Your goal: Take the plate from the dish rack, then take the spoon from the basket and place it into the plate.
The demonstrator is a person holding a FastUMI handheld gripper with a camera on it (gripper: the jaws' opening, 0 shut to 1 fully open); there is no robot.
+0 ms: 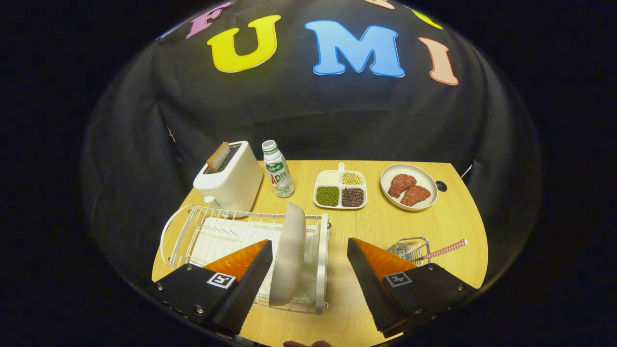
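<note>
Two fingers of my tongs (308, 270) stand wide apart, holding nothing. I see the plate (289, 253) upright on edge in the dish rack (193, 231), between the fingers, nearer the left one. Right of the rack sits the wire basket (409, 249) with the spoon (446, 249), its checked handle sticking out, just beyond the right finger. Behind the rack on the bench (385, 226): toaster (231, 180), bottle (277, 168), divided tray of beans (340, 189), plate of meat (409, 187).
</note>
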